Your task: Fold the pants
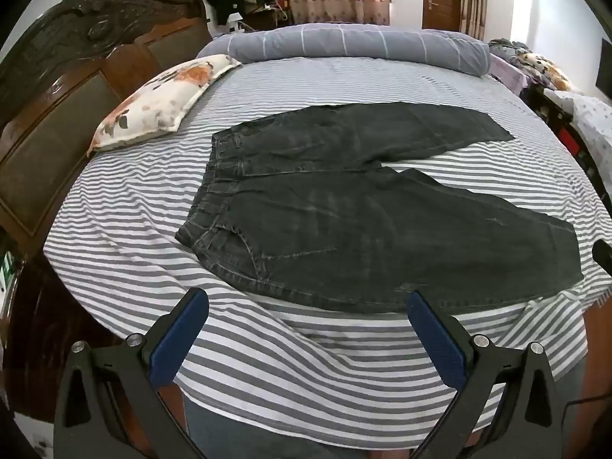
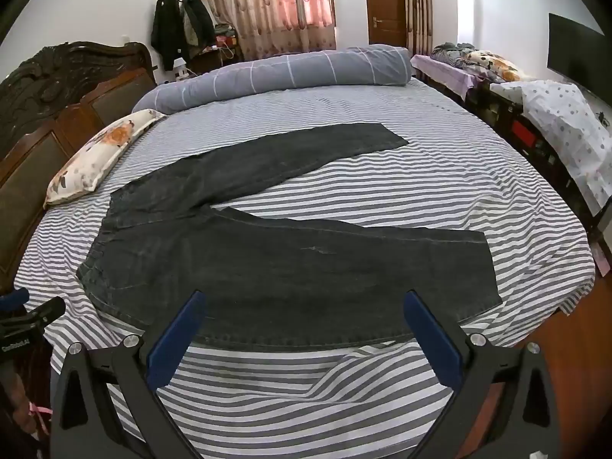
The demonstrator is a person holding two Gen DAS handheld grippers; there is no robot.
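Observation:
Dark grey jeans (image 1: 344, 222) lie spread flat on the striped bed, waistband to the left, both legs running right and splayed apart. They also show in the right wrist view (image 2: 290, 267). My left gripper (image 1: 308, 302) is open and empty, held above the near edge of the jeans by the hip. My right gripper (image 2: 306, 304) is open and empty, above the near edge of the near leg. The left gripper's tip shows at the left edge of the right wrist view (image 2: 34, 311).
The bed has a grey-and-white striped sheet (image 1: 134, 229). A floral pillow (image 1: 160, 103) lies at the left by the dark wooden headboard (image 1: 57, 114). A rolled grey quilt (image 1: 344, 44) lies along the far edge. A bench with bedding (image 2: 535, 114) stands to the right.

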